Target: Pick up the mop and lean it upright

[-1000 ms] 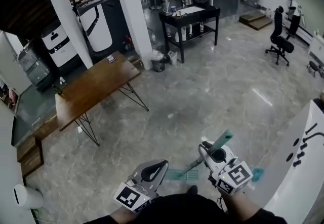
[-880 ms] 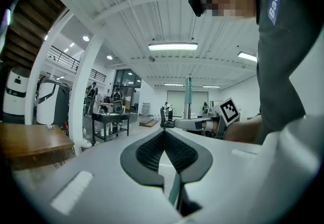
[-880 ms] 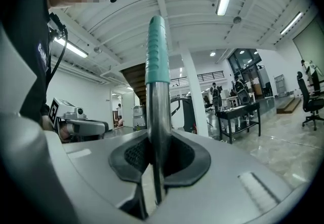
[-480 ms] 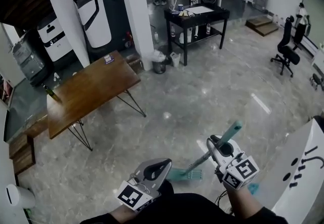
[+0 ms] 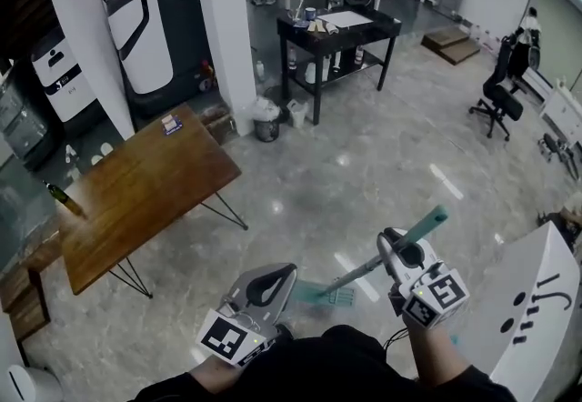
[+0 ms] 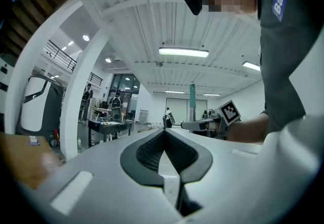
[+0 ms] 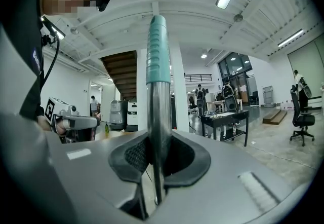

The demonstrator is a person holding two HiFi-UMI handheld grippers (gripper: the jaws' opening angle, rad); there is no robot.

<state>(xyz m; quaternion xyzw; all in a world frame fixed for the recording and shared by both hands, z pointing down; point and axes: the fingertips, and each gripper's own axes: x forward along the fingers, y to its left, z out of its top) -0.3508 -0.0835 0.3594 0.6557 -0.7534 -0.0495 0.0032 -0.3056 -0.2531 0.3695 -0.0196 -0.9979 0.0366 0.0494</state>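
Observation:
The mop has a metal pole [image 7: 158, 116] with a teal grip [image 5: 426, 226] at its top and a teal head [image 5: 327, 294] low by the floor near my feet. My right gripper [image 5: 398, 256] is shut on the pole just below the teal grip; in the right gripper view the pole stands upright between the pads [image 7: 132, 156]. My left gripper [image 5: 275, 280] is to the left of the mop head, held level, its jaws shut with nothing between them. From the left gripper view, the right gripper [image 6: 202, 125] and the teal grip [image 6: 192, 97] show ahead.
A wooden table [image 5: 136, 191] on thin legs stands at the left. Behind it rises a white pillar [image 5: 223, 27] with a small bin [image 5: 265, 125] at its foot. A black desk [image 5: 341, 27] and an office chair [image 5: 496, 95] are farther off. A white panel [image 5: 536, 300] is close on my right.
The whole view has shifted across the marble floor: the wooden table has slid left and down in the picture. Both grippers keep their pose, the right still on the mop pole.

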